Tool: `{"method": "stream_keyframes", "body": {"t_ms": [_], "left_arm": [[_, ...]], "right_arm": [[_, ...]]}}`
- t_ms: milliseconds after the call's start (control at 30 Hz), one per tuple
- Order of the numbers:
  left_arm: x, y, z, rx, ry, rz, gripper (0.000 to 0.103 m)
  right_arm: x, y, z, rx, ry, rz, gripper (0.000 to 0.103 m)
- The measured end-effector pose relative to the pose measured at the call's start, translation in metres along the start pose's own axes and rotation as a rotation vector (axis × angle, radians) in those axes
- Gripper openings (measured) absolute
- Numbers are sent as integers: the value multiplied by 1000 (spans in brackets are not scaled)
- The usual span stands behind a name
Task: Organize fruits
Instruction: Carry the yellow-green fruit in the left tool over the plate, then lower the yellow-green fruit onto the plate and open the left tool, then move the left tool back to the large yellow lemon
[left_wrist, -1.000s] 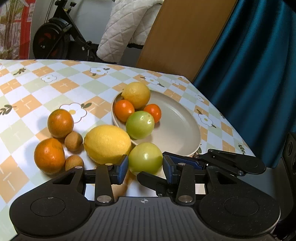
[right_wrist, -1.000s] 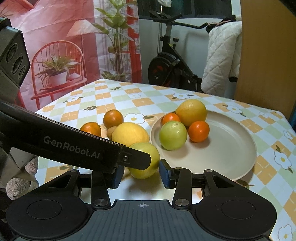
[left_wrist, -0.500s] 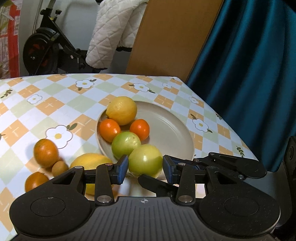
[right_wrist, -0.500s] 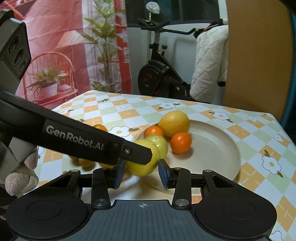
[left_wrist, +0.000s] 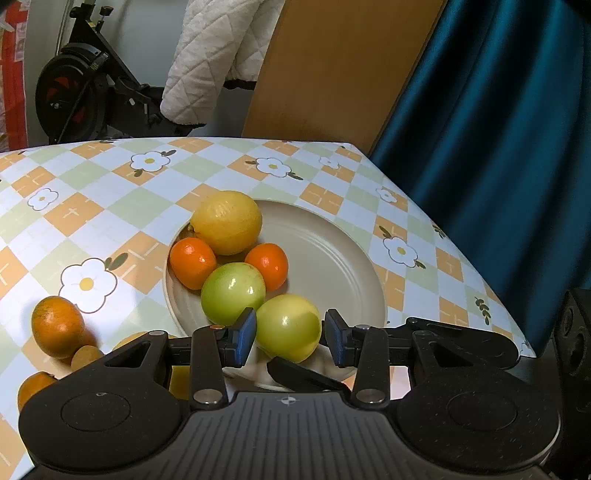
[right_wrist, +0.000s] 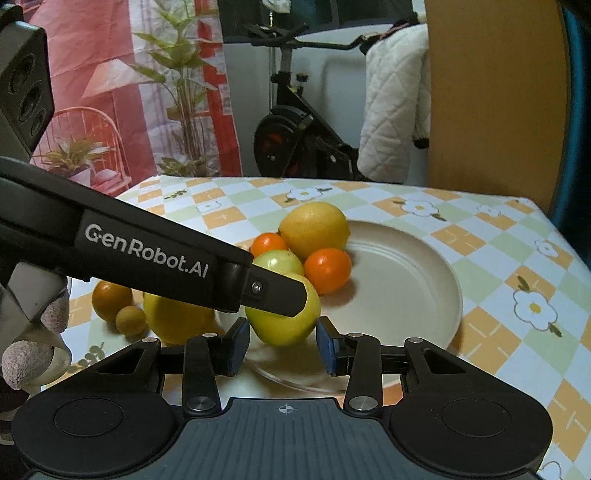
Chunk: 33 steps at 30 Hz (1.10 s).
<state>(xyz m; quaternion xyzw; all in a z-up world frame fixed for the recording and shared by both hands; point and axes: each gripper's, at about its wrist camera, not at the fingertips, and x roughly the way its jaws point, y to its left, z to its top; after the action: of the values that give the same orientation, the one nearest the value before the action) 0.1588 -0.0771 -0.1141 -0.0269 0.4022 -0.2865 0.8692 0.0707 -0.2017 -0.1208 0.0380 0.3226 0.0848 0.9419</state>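
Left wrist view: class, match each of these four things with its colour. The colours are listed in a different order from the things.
Things:
1. lemon on the plate
2. plate
3. curtain
4. exercise bike

Colours:
a. black
b. yellow
c. dark blue
d. beige

Pairs: 1-b, 2-d, 3-c, 4-a
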Motion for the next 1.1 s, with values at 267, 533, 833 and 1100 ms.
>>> {"method": "stream_keyframes", "body": {"t_ms": [267, 533, 833, 1100], "left_arm": [[5, -1, -1, 5, 12, 8, 43], [-8, 4, -1, 9, -28, 43, 43], [-58, 32, -7, -23, -145, 117, 43], [-98, 68, -28, -88, -214, 222, 43]], "right_arm": [[6, -3, -2, 23, 24, -1, 37], [3, -4, -2, 41, 30, -24, 37], [-16, 2, 2, 45, -19, -28, 38], [-23, 24, 8, -6, -41, 6, 38]]}}
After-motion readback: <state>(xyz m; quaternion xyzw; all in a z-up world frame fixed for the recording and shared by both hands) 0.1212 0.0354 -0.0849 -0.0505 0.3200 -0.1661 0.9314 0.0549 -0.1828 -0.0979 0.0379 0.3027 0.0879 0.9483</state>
